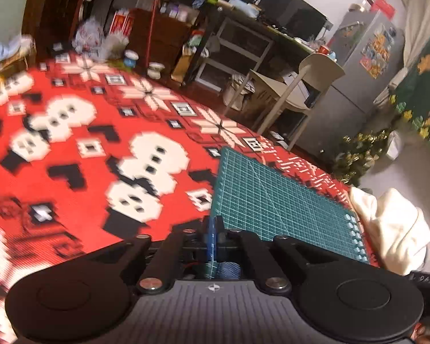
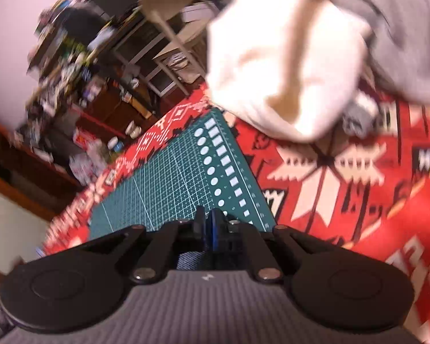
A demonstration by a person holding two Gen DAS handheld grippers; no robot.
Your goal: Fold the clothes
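Note:
My left gripper (image 1: 213, 229) is shut, with a thin blue edge pinched between its fingers. Blue denim cloth (image 1: 229, 269) shows just beneath the finger bases. It hangs over the near corner of a green cutting mat (image 1: 272, 195). My right gripper (image 2: 209, 223) is also shut on a blue strip, with the same denim cloth (image 2: 189, 259) under it, above the green mat (image 2: 172, 177). Most of the denim garment is hidden below both grippers. A crumpled cream garment (image 2: 283, 57) lies ahead of the right gripper, and the cream garment (image 1: 387, 223) sits right of the mat in the left view.
A red patterned cloth (image 1: 71, 143) with snowmen and snowflakes covers the table. A grey garment (image 2: 401, 43) lies beside the cream one. Beyond the table edge stand a beige chair (image 1: 295, 86), cluttered shelves (image 1: 172, 28) and a fridge (image 1: 367, 57).

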